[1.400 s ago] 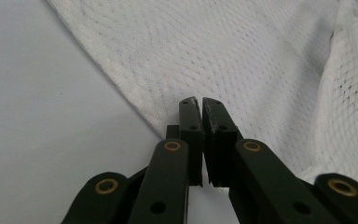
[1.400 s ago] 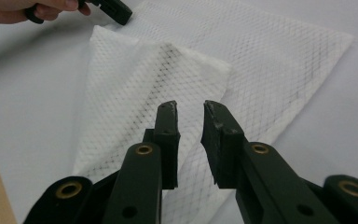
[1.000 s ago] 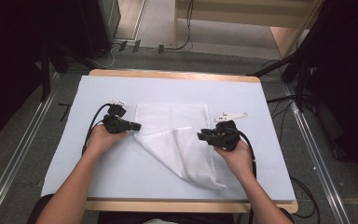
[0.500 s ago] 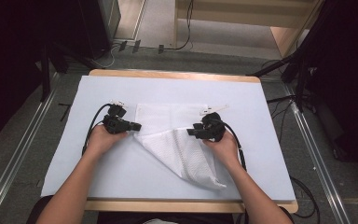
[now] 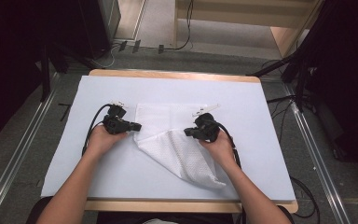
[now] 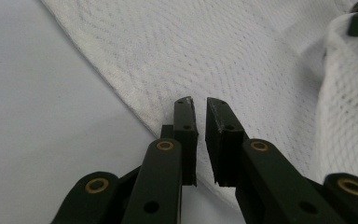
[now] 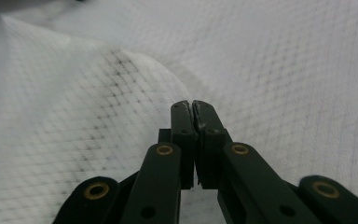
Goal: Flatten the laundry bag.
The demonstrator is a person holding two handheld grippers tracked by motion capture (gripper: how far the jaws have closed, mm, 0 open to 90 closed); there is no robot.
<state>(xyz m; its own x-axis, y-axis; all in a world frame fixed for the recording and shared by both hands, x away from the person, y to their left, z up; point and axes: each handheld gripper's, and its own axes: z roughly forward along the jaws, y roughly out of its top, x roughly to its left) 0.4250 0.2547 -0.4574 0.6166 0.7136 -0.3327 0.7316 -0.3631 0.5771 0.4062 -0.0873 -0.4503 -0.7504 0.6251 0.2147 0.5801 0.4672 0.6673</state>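
A white waffle-weave cloth point(image 5: 177, 140) is seen at the middle of the high view, laid on a pale blue sheet point(image 5: 261, 121) that covers the wooden table point(image 5: 177, 74). The cloth's upper part lies flat; a folded flap runs down toward the lower right of the frame, ending in a loose corner near the table's front edge.

The left gripper point(image 5: 133, 126) is held at the cloth's left edge, left of centre in the high view. In the left gripper view, its fingers point(image 6: 186, 126) stand slightly apart with a narrow gap between them, set over the cloth's hem where it meets the blue sheet (no fabric is seen caught between them).

The right gripper point(image 5: 189, 132) is placed on the cloth, just right of centre, at the top of the folded flap. Its fingers point(image 7: 182, 122) are pressed together, having just been closing. A raised fold of cloth rises just left of the tips; whether any fabric is pinched cannot be told.
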